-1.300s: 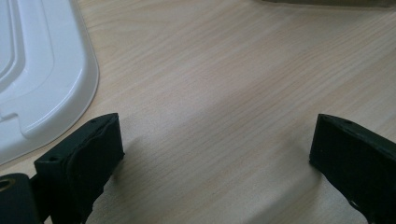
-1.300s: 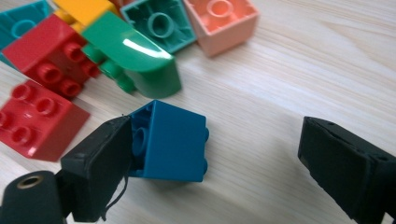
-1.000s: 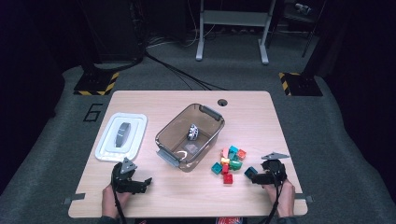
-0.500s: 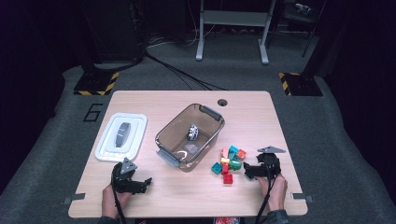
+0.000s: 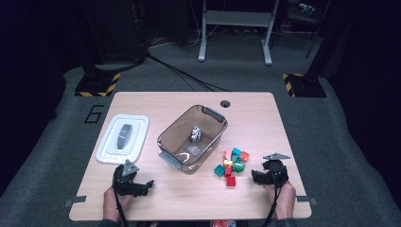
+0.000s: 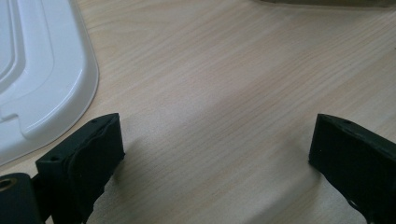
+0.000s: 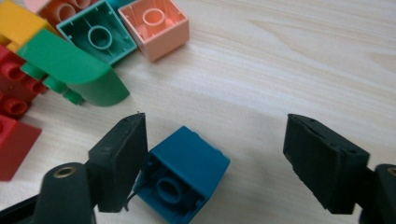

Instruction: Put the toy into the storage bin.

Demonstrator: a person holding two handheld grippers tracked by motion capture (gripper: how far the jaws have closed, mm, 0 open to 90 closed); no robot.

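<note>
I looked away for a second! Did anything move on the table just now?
The right gripper slid a bit toward the pile of blocks; its open jaws now sit around a blue block, one jaw touching it, not squeezing. The left gripper stayed put, open over bare table. The brown bin and white lid didn't move.

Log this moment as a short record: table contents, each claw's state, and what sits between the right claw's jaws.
table: wooden
bin: clear brown tub, small object inside
lid: white, left of tub
bricks: coloured pile, right of tub
left claw: open over bare wood
right claw: open around blue brick, which touches one jaw
</note>
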